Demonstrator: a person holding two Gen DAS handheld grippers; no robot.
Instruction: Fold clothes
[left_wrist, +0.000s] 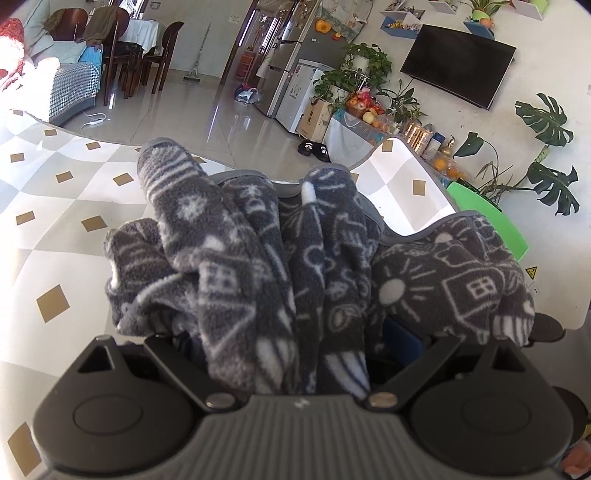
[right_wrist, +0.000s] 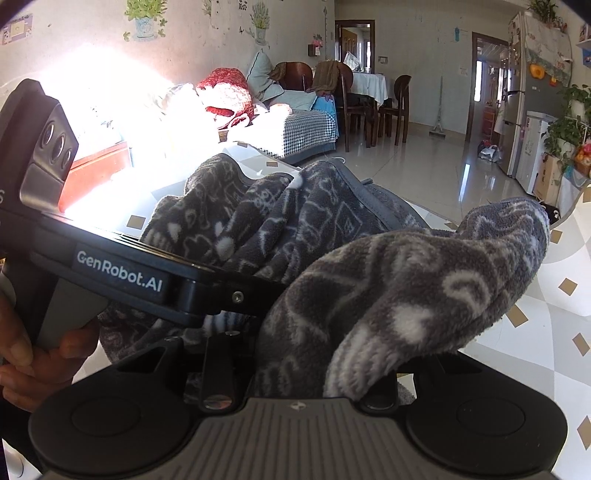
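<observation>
1. The task's thing is a grey fleece garment printed with white doodles of houses, suns and rockets. It is bunched up and raised off the table, which wears a grey-and-white diamond cloth with tan squares.

2. Left gripper: the fleece runs straight into its mouth and buries the fingers, so the pads themselves are hidden. The linkage arms angle inward and the cloth hangs from it, so I judge it clamped on the garment.

3. Right gripper: same story. A thick roll of fleece comes out of its mouth and drapes over toward the right, covering the fingertips. It reads as clamped on the garment rather than standing apart.

4. In the right wrist view the left gripper's body crosses the left half of the picture, with the person's hand on its grip. The two tools sit close, side by side, each pinching a neighbouring part of one edge.

5. The relation that matters: the bulk of the garment lies ahead of both tools, toward the far edge of the table, with a grey-bound hem trailing to the right near the far right corner.

6. My judgement: the two hands need to spread apart along that held edge so the cloth hangs flat before it is laid down and folded. Neither hand is clearly nearer the bulk.
</observation>
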